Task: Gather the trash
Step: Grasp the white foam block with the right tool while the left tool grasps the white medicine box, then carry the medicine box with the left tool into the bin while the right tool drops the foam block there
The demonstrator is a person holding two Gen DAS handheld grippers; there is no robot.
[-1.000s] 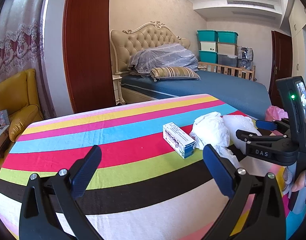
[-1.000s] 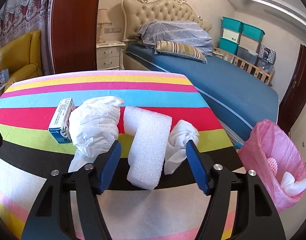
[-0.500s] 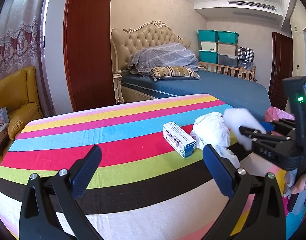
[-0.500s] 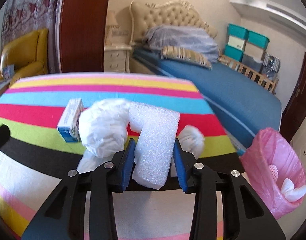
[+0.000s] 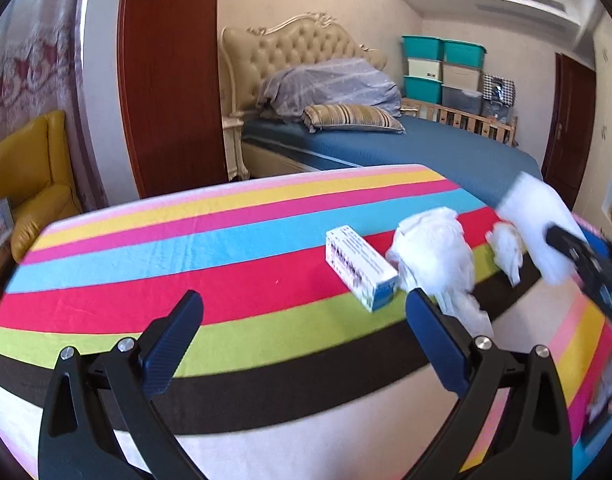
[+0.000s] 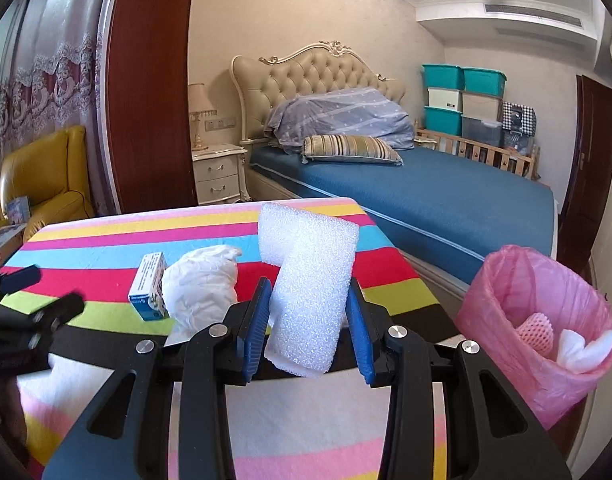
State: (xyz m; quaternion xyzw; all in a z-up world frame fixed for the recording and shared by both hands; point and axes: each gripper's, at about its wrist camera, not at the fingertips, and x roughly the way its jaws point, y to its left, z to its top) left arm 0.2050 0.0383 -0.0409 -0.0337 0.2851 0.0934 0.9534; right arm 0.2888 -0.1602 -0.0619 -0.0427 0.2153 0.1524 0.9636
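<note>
My right gripper (image 6: 307, 318) is shut on a white foam block (image 6: 309, 292) and holds it lifted above the striped table (image 6: 106, 240). The block also shows in the left wrist view (image 5: 537, 224) at the far right. A small white-and-blue box (image 5: 359, 268) and a crumpled white bag (image 5: 435, 256) lie on the table, with a smaller white wad (image 5: 505, 248) beyond. My left gripper (image 5: 302, 332) is open and empty, low over the table, short of the box. A pink-lined trash bin (image 6: 545, 320) stands right of the table.
The bin holds a pink foam net (image 6: 535, 330) and white scraps. A blue bed (image 6: 425, 196) lies behind the table, a yellow armchair (image 6: 46, 184) at left, a nightstand (image 6: 218, 172) and stacked storage boxes (image 6: 461, 100) at the back.
My right gripper closed on the foam block and lifted it off the table, uncovering the small white wad. My left gripper stayed open and shifted only slightly.
</note>
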